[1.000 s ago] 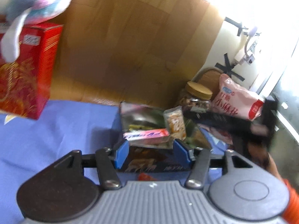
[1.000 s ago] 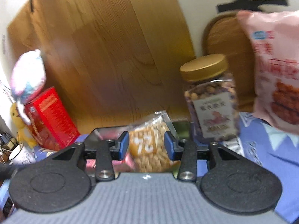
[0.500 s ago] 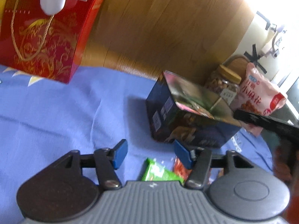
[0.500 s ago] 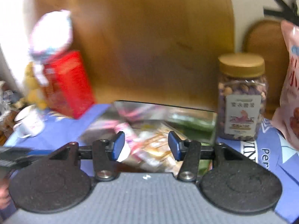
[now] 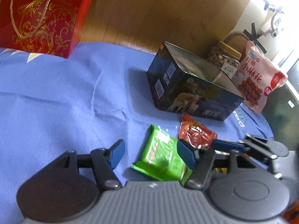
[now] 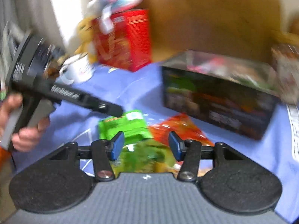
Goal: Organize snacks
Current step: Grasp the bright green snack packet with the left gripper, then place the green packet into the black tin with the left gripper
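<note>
Black gripper (image 5: 150,155), blue-padded jaws

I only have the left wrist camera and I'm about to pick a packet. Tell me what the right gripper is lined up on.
Observer: The right gripper is open, and a yellow-green packet that your view hides shows between its fingers, ungripped.
Operator: Report what is inside the tin.
Observer: Several packets lie in it, too blurred to name.
Operator: Say what stands left of the red box.
Observer: A white mug stands on the blue cloth beside it.
</note>
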{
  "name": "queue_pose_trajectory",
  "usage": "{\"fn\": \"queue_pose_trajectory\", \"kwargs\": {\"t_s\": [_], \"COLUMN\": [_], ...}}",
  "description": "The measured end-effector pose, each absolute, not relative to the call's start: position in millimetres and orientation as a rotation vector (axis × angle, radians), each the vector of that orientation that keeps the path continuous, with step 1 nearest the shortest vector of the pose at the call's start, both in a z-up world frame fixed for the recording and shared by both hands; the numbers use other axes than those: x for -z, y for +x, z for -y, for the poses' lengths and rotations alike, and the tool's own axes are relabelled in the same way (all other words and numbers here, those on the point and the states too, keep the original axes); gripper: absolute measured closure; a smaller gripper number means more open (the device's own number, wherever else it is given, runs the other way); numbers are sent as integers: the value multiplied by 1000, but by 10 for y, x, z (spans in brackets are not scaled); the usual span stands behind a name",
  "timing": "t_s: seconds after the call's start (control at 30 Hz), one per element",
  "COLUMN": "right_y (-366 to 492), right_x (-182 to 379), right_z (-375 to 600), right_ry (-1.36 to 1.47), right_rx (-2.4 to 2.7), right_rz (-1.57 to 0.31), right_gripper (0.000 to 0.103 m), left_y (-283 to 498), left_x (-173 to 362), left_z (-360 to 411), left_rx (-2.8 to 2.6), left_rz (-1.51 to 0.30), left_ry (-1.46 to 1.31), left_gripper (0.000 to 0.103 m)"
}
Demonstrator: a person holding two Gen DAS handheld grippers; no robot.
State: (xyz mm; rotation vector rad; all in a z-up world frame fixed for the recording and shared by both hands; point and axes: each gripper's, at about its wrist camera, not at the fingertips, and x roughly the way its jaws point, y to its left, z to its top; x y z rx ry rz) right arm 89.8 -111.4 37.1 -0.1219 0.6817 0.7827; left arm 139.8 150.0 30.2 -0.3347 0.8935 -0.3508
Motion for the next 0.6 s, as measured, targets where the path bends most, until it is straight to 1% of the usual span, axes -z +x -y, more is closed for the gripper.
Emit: {"fn": "queue_pose_trajectory", "kwargs": {"t_s": [0.03,0.1,0.13,0.17,0.2,0.23,0.3,0.33,0.37,0.43,0.6], "right_y": [858,836,852,882,922,971,1039,1029,1005,934,843], "right_x": [-341,-256,-198,-127,-51,-21,-34,-47,-53,-52,-254], "right_z": [1004,829,760,705,655,676,697,708,729,769,817], "right_ry": [-174,-253,-283,-306,-326,-283,-244,-244,-240,-250,-235], "right_rx": [-797,-829,-839,-840,-827,-824,-811,-814,-819,-821,-790], "right_rz": [-670,-659,-657,-661,-663,-655,-666,-664,-661,-633,-529], "right_gripper": [36,26,25,25,22,22,35,37,38,38,38], "left_y": [1387,1409,1411,1394,1380,1363,1318,1303,1288,1261,1291], "left_x": [-300,-249,-224,-227,-233,-232,-241,-247,-260,-324,-746], "left_z": [-1501,-1472,-1437,-1374,-1313,-1270,-1244,-1250,-1262,-1272,-1219], "left_rx": [352,350,350,354,367,393,393,398,401,411,447], "left_rz": [-896,-914,-914,-904,-907,-920,-917,-920,-920,-904,-774], "left_ry": [-335,-334,-327,-296,-272,-270,-270,-286,-308,-335,-329], "left_gripper": [40,42,42,47,52,55,56,57,59,59,59]}}
